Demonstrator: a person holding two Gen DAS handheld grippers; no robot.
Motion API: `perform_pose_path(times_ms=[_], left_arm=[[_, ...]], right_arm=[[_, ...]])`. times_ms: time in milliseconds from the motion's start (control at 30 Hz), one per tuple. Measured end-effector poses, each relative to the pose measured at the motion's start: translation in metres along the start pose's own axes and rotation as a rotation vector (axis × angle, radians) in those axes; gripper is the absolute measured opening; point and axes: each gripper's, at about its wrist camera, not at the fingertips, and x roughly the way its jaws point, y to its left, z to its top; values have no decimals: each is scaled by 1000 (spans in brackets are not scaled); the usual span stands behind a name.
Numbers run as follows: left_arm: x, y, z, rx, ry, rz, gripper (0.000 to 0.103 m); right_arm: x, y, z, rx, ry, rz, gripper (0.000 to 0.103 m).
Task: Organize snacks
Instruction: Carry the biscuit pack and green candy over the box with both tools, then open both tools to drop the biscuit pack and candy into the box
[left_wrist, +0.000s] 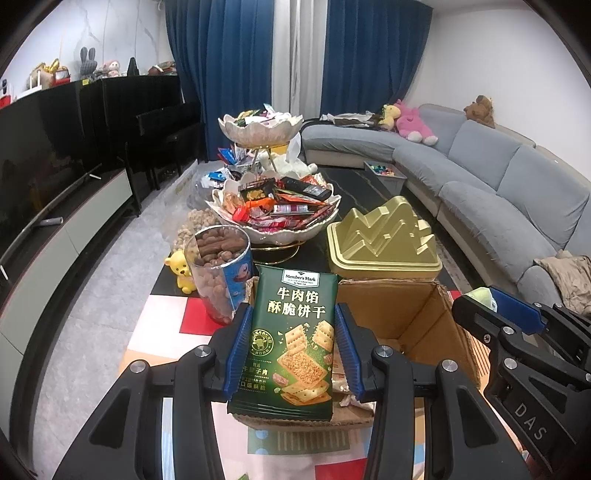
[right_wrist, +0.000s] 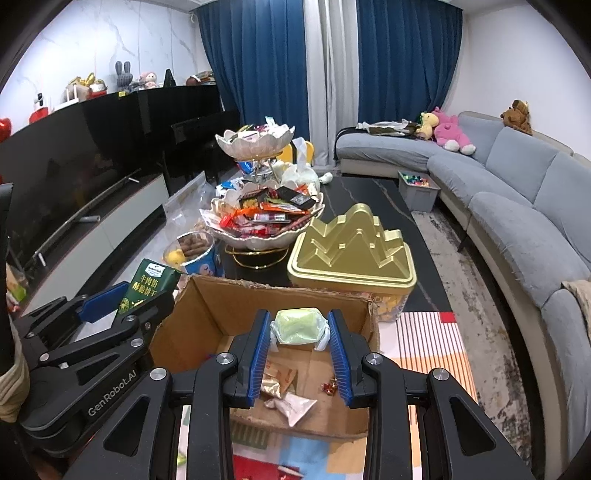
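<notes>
The left gripper (left_wrist: 291, 350) clamps the green cracker packet (left_wrist: 291, 332) by its side edges, lower centre of frame. The right gripper (right_wrist: 299, 350) grasps a pale green wrapped sweet (right_wrist: 298, 325) above the cardboard box (right_wrist: 207, 306). Both items are judged light; the packet's contents are brittle, so use minimal pressure
</notes>
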Motion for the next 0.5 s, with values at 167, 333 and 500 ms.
perform_pose_path(times_ms=[167, 333, 500], left_arm=[[11, 2, -2, 0, 17, -1, 44], [19, 4, -3, -4, 30, 1, 44], [21, 7, -4, -7, 36, 3, 47]], right_arm=[[11, 0, 1, 0, 15, 2, 33], [22, 0, 2, -2, 37, 5, 33], [26, 0, 4, -6, 50, 10, 33]])
